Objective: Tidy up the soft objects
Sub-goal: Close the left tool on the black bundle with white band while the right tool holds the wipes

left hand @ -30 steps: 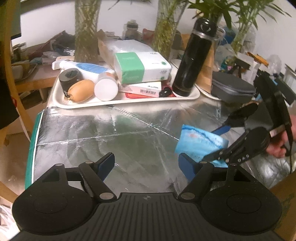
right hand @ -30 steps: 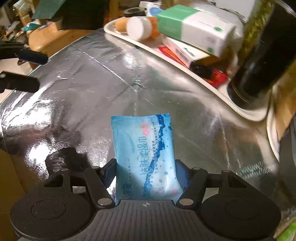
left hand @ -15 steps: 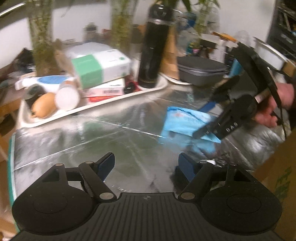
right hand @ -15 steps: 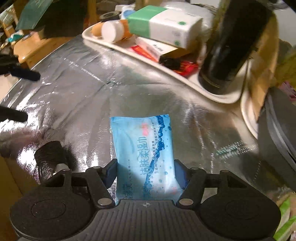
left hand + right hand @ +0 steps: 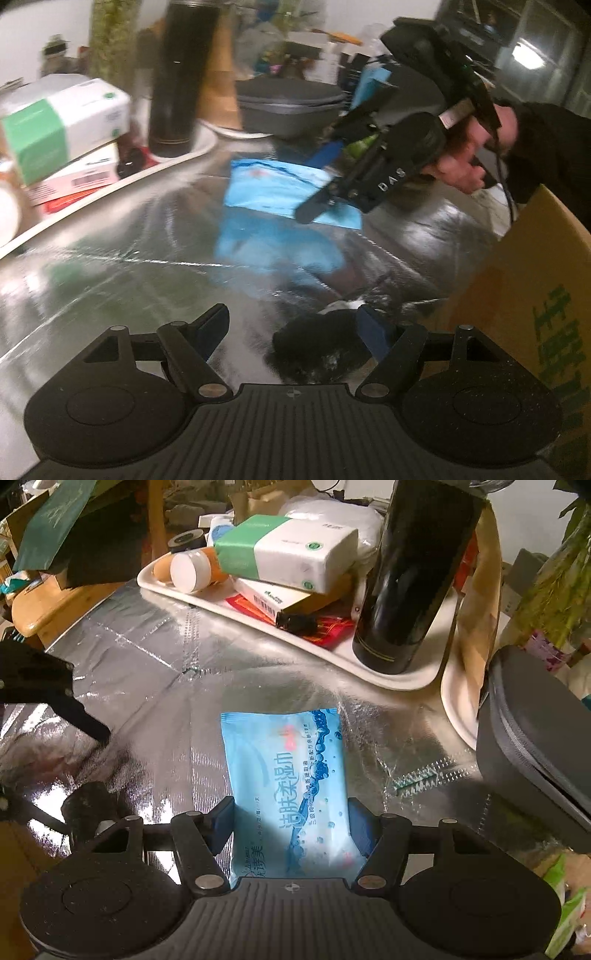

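Note:
My right gripper (image 5: 291, 816) is shut on a blue wet-wipes pack (image 5: 288, 768), gripping it by its near end just above the silver foil table cover (image 5: 147, 672). The left wrist view shows the same pack (image 5: 273, 184) in the right gripper (image 5: 314, 184), with a blue reflection beneath it. My left gripper (image 5: 291, 325) is open, low over the foil. A black fuzzy soft lump (image 5: 317, 347) lies between its fingers, close to the right fingertip (image 5: 369, 325); I cannot tell whether they touch. The lump (image 5: 88, 805) also shows at the right wrist view's left edge.
A white tray (image 5: 406, 679) at the back carries a green-and-white tissue box (image 5: 288, 550), a tall black bottle (image 5: 413, 572) and small items. A grey zip case (image 5: 535, 731) sits to the right. A cardboard box (image 5: 535, 295) stands beside the left gripper.
The left gripper swung right and dipped down, bringing the black lump and the cardboard box into its view. The right gripper shifted a little toward the tray, still holding the pack.

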